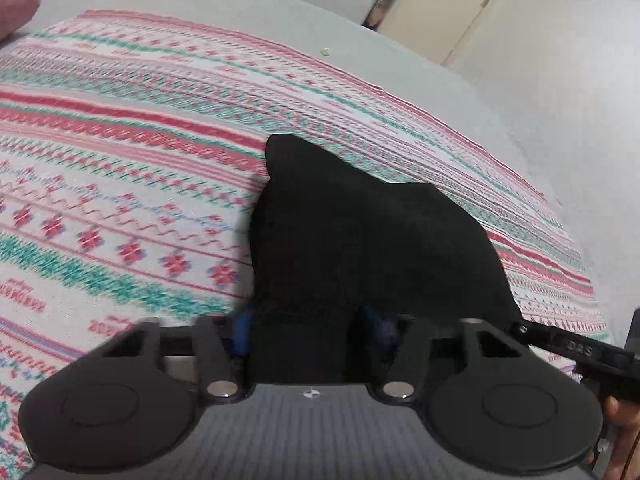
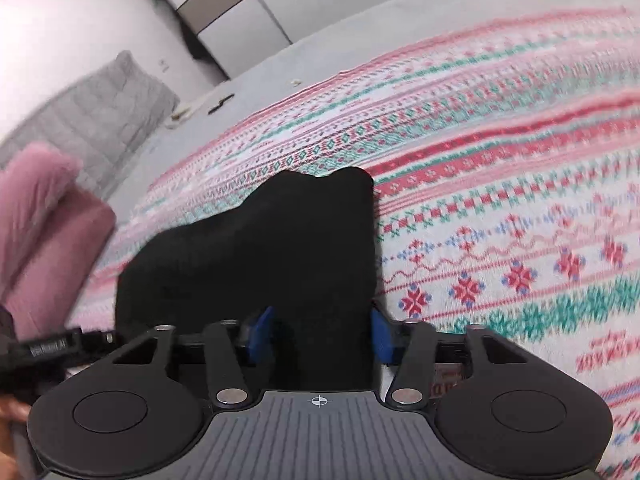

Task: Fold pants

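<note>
Two hand-held tools lift a pair of black, soft-fabric pants [image 1: 360, 232] above a bed spread with a red, green and white knitted-pattern blanket [image 1: 120, 184]. In the left wrist view the left tool [image 1: 308, 320] has dark cloth bunched between its blue-padded fingers [image 1: 241, 330]; in the right wrist view the right tool [image 2: 320, 334] likewise has a fold of the pants filling the gap between its blue pads [image 2: 380, 336]. Each tool appears clamped on the fabric at a middling width, though the black cloth hides the contact itself. The pants hang forward of both tools, their far edge standing up in peaks over the blanket rather than lying flat, which suggests the garment is raised by one edge so it can be straightened or carried over into a fold. A pink fuzzy cushion [image 2: 44, 216] and a grey quilted pillow [image 2: 100, 120] sit at the bed's side, well apart from the work.
</note>
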`<state>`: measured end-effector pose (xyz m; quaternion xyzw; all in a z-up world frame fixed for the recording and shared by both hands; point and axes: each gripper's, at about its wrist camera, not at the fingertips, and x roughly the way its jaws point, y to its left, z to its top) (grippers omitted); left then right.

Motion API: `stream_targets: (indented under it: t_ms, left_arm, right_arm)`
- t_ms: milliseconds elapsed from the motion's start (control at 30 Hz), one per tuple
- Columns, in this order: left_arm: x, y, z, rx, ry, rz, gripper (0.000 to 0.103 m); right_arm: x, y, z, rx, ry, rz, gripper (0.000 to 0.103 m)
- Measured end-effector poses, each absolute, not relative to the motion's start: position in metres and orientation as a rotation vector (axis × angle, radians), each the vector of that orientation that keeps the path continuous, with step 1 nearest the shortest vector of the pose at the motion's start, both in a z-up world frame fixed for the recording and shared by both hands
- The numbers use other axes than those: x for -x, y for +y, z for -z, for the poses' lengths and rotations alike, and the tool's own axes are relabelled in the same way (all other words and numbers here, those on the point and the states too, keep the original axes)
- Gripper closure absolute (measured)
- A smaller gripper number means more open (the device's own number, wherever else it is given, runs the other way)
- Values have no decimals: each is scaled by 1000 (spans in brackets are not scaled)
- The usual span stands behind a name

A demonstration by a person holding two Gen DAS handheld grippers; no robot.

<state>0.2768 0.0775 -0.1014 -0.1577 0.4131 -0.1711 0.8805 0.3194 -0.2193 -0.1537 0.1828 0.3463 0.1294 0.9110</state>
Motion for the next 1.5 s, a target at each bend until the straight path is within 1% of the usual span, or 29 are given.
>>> stream_targets:
  t_ms: [33,67,100,267,400,500,600,633,667,733,767,800,833,900,967,1100,1167,1267,1333,1433,1467,1500]
  left_arm:
    - [-276,73,99,320,852,355,44]
    - [-273,68,94,299,840,338,49]
    - [-272,63,92,281,830,331,50]
    - [-274,57,71,299,762,335,53]
    - [-291,45,58,275,684,370,53]
    - [-309,37,59,302,674,387,53]
    - [-331,29,70,338,707,392,51]
    - [-337,28,78,350,724,385,45]
    - [-342,27,88,350,743,360,35]
    - [-346,31,104,353,772,322,23]
    - [-346,36,107,377,774,330,22]
    - [-346,39,103,391,784,327,22]
    - [-344,41,98,396,793,312,22]
    - [-340,44,86,362,768,288,23]
    - [-335,48,75,340,736,264,23]
    - [-326,48,60,327,678,232,23]
    - [-312,34,50,254,639,259,23]
    - [-291,7,46,122,591,303,23]
    - [-289,-5,56,69,621,320,23]
    - [-305,-10,85,49,782,241,23]
    - [-309,-8,92,69,803,232,23]
    - [-310,-8,92,66,788,227,23]
  right_arm:
    - [-320,-217,154,-348,711,-257,78]
    - [-320,-215,152,-332,704,-253,84]
    - [-318,-214,150,-318,694,-250,90]
    - [-316,-198,128,-164,626,-238,92]
    - [-323,-201,109,-99,546,-228,93]
    - [-336,-207,100,-66,493,-195,93]
    - [-351,-216,97,-44,470,-167,93]
    - [-357,-220,98,-52,478,-160,93]
    - [-362,-224,102,-58,492,-151,93]
    - [-375,-228,118,-51,551,-127,91]
    - [-383,-230,129,-55,598,-113,86]
    - [-389,-235,142,-79,643,-113,78]
    - [-390,-241,148,-119,640,-104,72]
    - [-391,-253,145,-211,658,-103,64]
    - [-389,-256,137,-218,683,-82,60]
    - [-370,-248,114,-112,611,-22,59]
    - [-357,-244,103,-87,559,-54,59]
    - [-347,-234,96,-77,543,-121,59]
    - [-346,-224,100,-52,565,-157,59]
    - [-356,-212,120,-19,689,-168,59]
    - [-360,-211,131,-28,734,-158,59]
    - [-358,-209,136,-32,711,-146,57]
